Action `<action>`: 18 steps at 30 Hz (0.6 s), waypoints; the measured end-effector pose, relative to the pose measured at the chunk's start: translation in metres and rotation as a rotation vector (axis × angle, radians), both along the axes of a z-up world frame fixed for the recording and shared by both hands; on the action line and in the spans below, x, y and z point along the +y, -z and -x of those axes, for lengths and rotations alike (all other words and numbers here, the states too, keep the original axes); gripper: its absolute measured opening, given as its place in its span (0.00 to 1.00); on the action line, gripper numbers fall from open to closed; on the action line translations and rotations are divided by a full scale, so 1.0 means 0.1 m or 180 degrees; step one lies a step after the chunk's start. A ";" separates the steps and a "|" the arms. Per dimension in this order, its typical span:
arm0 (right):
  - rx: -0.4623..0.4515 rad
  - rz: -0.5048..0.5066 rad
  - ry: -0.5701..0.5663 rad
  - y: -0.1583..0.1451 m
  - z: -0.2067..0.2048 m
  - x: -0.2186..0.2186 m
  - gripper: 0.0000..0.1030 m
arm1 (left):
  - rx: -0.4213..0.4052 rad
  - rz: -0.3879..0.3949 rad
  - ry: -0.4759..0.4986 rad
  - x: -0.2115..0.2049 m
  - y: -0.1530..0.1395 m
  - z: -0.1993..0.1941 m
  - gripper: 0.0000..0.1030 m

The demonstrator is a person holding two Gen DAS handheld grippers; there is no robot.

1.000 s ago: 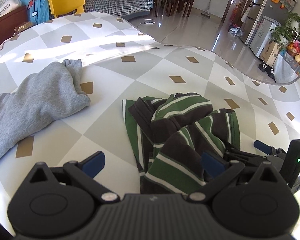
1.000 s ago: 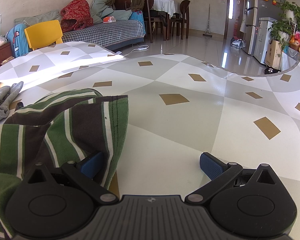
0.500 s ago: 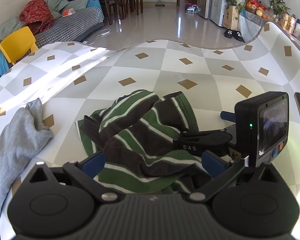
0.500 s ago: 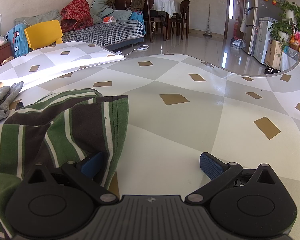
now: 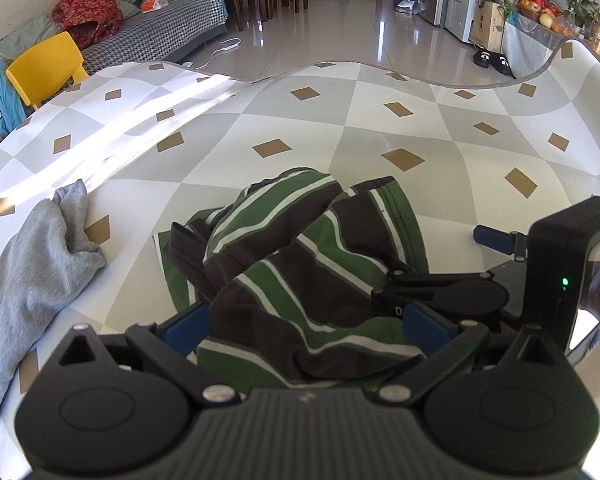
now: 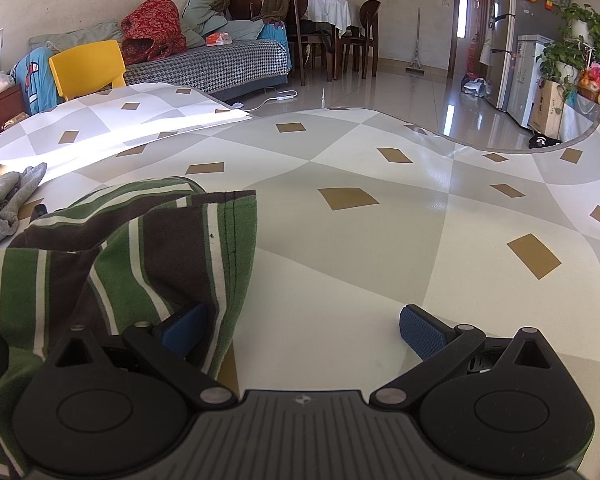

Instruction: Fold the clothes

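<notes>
Down low in the left wrist view, the left gripper (image 5: 304, 326) has its jaws spread wide with the striped shirt (image 5: 300, 248) bunched up between the blue pads, and nothing pinched. The shirt, green and brown with thin white stripes, lies crumpled near the counter's near edge. Just to its right sits the right gripper (image 5: 440, 280), seen from behind with its camera block, one blue finger (image 5: 492, 237) poking out past the cloth. From the right wrist view, the right gripper (image 6: 300, 328) is wide open too; its left pad (image 6: 184, 330) is tucked under the hemmed edge of the striped shirt (image 6: 140, 248), the right pad (image 6: 420, 328) is over bare counter (image 6: 380, 260), and nothing is clamped. Out toward the left edge of the counter (image 5: 340, 120), a grey sweatshirt (image 5: 32, 276) lies in a heap, apart from the shirt. The rest of the checked top, with its tan diamonds, runs bare to the far edge. Beyond that, a yellow chair (image 6: 88, 66) by the far left corner, then a sofa (image 6: 220, 60) piled with cushions, and a fridge (image 6: 508, 44) away to the right.
</notes>
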State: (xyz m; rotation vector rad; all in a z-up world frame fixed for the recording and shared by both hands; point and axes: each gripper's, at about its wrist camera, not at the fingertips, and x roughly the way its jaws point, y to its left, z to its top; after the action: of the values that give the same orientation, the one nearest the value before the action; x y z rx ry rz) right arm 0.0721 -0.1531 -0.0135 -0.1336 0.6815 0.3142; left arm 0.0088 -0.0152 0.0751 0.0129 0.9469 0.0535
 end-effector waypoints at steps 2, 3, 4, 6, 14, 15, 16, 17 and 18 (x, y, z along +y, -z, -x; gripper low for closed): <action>0.0000 0.0000 0.0000 0.00 0.00 0.00 1.00 | 0.0006 0.0014 -0.0030 0.02 0.00 -0.03 1.00; 0.0000 0.0000 0.0000 0.00 0.00 0.00 1.00 | 0.0019 -0.0004 -0.0034 0.02 0.01 -0.04 1.00; 0.0000 0.0000 0.0000 0.00 0.00 0.00 1.00 | 0.0031 -0.0038 -0.0040 0.01 0.01 -0.05 1.00; 0.0000 0.0000 0.0000 0.00 0.00 0.00 1.00 | 0.0057 -0.0108 -0.0050 0.00 0.03 -0.06 1.00; 0.0000 0.0000 0.0000 0.00 0.00 0.00 1.00 | 0.0020 -0.0348 -0.0027 -0.10 0.03 -0.06 1.00; 0.0000 0.0000 0.0000 0.00 0.00 0.00 1.00 | 0.0027 -0.0337 -0.0027 -0.10 0.03 -0.07 1.00; 0.0000 0.0000 0.0000 0.00 0.00 0.00 1.00 | 0.0032 -0.0325 -0.0030 -0.10 0.03 -0.07 1.00; 0.0000 0.0000 0.0000 0.00 0.00 0.00 1.00 | 0.0032 -0.0320 -0.0030 -0.10 0.03 -0.07 1.00; 0.0000 0.0000 0.0000 0.00 0.00 0.00 1.00 | 0.0027 -0.0328 -0.0026 -0.10 0.03 -0.06 1.00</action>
State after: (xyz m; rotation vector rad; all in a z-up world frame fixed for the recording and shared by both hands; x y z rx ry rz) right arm 0.0719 -0.1535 -0.0135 -0.1336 0.6814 0.3142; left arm 0.0152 -0.0256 0.0723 0.1044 0.9520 0.1098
